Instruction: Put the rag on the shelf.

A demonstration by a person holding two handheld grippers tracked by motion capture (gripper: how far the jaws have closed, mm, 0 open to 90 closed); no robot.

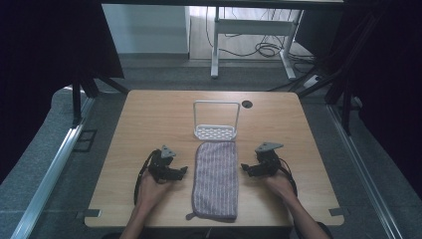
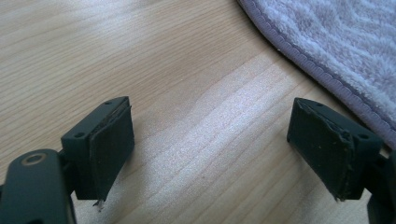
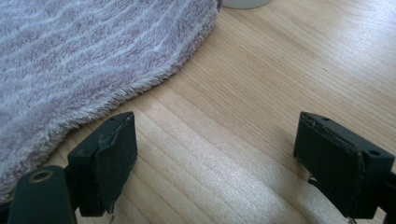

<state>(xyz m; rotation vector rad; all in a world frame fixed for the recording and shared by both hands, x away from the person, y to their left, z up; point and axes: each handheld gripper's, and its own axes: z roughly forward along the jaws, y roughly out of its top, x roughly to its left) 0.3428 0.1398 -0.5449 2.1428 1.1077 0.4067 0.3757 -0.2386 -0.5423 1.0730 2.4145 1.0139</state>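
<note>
Currently, your left gripper and right gripper flank the striped mauve terry towel, jaws spread wide, nothing held.

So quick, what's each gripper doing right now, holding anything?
Left gripper: open, holding nothing, beside the striped towel.
Right gripper: open, holding nothing, at the towel's other side.

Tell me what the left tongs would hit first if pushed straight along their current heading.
Probably the striped towel: the open left tongs point at its near long edge across bare table.
</note>
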